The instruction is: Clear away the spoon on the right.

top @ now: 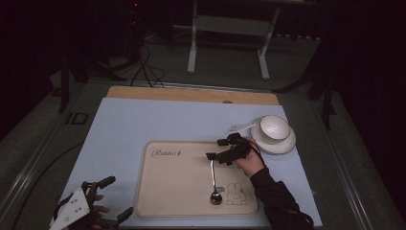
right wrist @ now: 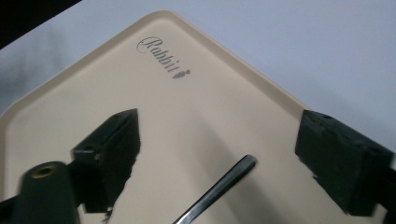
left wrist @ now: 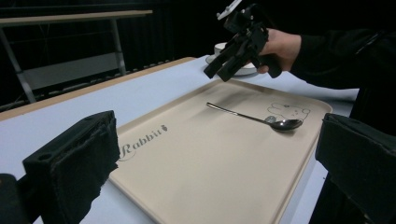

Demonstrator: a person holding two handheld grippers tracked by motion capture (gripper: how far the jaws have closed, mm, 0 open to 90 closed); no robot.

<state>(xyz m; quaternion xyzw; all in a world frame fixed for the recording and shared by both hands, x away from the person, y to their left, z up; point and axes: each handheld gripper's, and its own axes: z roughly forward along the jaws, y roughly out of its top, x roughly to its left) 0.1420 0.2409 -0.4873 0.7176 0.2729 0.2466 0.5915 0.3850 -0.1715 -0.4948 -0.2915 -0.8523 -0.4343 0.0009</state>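
Observation:
A metal spoon (top: 213,181) lies on the beige tray (top: 167,191), its bowl beside a printed rabbit and its handle pointing toward the table's far side. My right gripper (top: 216,149) hovers open just over the handle's tip, apart from it. In the right gripper view the handle (right wrist: 219,189) lies below and between the spread jaws of the right gripper (right wrist: 222,122). My left gripper (top: 118,197) stands open at the tray's near left corner with nothing in it. The left gripper view shows the left gripper (left wrist: 219,140) facing the tray (left wrist: 196,158), the spoon (left wrist: 254,118) and the right gripper (left wrist: 229,60).
A white bowl (top: 274,126) sits on a saucer (top: 286,144) right of the tray, close behind the right hand. The tray rests on a pale blue mat (top: 143,120) over a wooden table (top: 191,94). A table frame (top: 230,28) stands on the floor beyond.

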